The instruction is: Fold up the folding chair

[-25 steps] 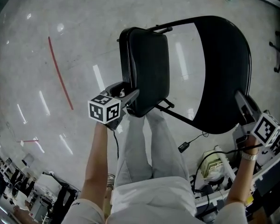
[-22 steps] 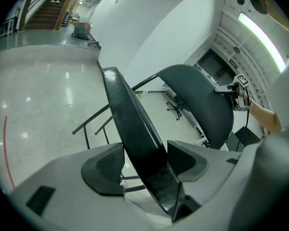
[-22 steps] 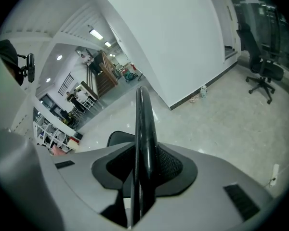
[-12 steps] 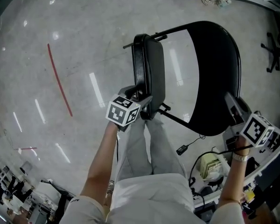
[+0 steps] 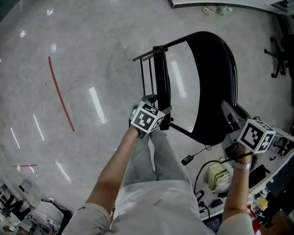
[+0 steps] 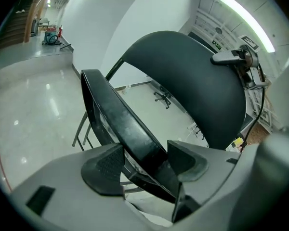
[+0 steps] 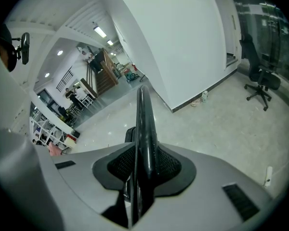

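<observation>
- On the polished floor [image 5: 78,48], wide open to the left: chair [image 5: 215,82], seat [image 5: 162,82] tipped near-vertical beside backrest [image 6: 192,76].
- Cables [image 5: 204,166] crowd the right.
- Left gripper [image 5: 158,105]: jaws wide, clamped across seat edge.
- Right gripper [image 5: 227,110]: jaws just been closing, narrow, pinching backrest rim.
- Chair legs mostly hidden in head view.
- Right gripper view alone shows the rim edge-on.

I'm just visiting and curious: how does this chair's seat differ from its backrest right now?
The seat is tipped up nearly on edge, showing only a narrow strip from above; the backrest shows a broad face. The seat is thick; the backrest is a thin, rounded panel. Both are black and sit on one metal frame.
</observation>
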### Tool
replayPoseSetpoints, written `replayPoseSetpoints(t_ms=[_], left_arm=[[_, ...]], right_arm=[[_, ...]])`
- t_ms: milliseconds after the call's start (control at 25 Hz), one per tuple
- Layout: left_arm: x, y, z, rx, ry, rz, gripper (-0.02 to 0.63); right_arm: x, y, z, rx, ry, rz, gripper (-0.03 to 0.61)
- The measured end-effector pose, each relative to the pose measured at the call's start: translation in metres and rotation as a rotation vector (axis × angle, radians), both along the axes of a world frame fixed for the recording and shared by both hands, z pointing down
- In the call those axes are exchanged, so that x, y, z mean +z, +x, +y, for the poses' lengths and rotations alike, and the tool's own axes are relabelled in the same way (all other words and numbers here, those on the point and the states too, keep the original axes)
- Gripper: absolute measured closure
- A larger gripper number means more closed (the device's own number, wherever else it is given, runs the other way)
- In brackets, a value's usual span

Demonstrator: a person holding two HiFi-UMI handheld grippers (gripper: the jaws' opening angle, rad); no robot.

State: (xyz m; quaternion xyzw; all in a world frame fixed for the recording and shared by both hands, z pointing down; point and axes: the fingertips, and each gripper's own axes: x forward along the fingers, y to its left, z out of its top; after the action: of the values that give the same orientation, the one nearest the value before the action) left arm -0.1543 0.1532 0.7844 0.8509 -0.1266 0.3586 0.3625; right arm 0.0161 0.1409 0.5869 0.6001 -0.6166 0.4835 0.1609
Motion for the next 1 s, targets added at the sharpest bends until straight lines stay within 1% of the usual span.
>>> replayPoseSetpoints(t_ms=[200,520,800,1000], left_arm=[[-0.002,0.02,0.0,0.033,0.001,-0.014,0.322],[0.0,0.057,0.007,0.043,0.028,-0.026,0.322],[0.001,0.065,0.009,0.053,0.021,-0.04,0.322],[0.003,0.075,0.011,0.062,0.025,-0.038,0.322]], right_arm=[[-0.007,-0.008,-0.003,-0.006,-0.004,0.0,0.472],[-0.014,-0.025,-0.004,-0.017,-0.013,0.012,0.477],[-0.016,-0.031,-0.003,-0.022,-0.029,0.068,0.479],[-0.015,-0.045,-0.003,-0.039,-0.047,0.077,0.485]])
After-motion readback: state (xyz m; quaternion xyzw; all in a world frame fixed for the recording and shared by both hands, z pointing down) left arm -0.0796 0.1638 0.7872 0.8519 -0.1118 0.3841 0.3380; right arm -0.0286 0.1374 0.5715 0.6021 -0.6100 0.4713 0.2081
